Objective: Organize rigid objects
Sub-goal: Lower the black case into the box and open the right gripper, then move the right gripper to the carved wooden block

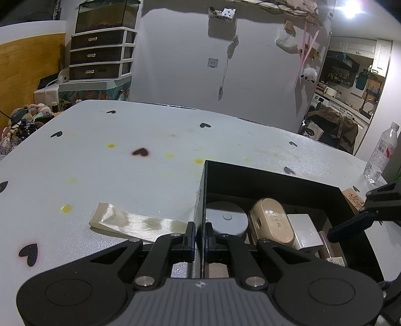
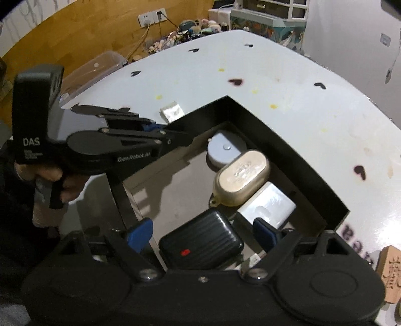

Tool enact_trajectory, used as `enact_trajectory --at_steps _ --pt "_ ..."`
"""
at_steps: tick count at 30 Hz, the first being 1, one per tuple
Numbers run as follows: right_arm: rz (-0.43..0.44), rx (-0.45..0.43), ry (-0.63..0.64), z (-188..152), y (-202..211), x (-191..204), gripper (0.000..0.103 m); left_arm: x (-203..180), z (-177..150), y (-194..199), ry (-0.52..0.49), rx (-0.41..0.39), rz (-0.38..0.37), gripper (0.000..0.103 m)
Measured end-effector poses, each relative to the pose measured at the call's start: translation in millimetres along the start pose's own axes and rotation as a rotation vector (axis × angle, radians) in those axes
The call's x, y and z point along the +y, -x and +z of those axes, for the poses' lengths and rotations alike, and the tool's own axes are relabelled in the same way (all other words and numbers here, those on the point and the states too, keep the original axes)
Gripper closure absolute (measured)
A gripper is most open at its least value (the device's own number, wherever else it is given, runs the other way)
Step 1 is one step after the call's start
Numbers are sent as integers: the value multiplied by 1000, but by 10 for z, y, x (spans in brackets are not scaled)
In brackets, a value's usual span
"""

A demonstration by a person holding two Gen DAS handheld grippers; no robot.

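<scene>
The left tool point(image 1: 200, 240) is clamped on the wall of one black box point(image 1: 270, 179); the right tool point(image 2: 203, 234), fingers apart, hovers over four items inside on the worktop point(image 1: 125, 163).

Dim room, bright ceiling lamp point(image 1: 352, 8) flaring top right (overexposed); glare on table point(image 2: 325, 125); fisheye-warped edges.

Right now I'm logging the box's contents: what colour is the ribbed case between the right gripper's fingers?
Black, with a small red mark; the ribbed case shows best in the right wrist view.
</scene>
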State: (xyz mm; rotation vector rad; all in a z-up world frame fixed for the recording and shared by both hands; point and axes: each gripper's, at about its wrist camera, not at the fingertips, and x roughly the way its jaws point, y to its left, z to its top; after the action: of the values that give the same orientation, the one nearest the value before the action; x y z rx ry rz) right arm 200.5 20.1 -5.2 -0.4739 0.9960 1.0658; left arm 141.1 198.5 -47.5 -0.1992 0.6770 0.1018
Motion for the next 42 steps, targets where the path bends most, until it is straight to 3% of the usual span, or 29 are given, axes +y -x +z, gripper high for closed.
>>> enact_trajectory --at_steps 10,22,32,42 --pt "-44 -28 -47 -76 112 4 16 3 -3 -2 -1 1 1 96" --pt "-143 -179 -177 -441 494 -111 7 0 0 -1 -1 1 1 97" --pt "-310 -336 -364 -966 712 -369 3 6 -1 0 -3 0 2 97" --pt "-493 -419 -606 -1454 712 -816 2 26 1 1 -6 0 6 97"
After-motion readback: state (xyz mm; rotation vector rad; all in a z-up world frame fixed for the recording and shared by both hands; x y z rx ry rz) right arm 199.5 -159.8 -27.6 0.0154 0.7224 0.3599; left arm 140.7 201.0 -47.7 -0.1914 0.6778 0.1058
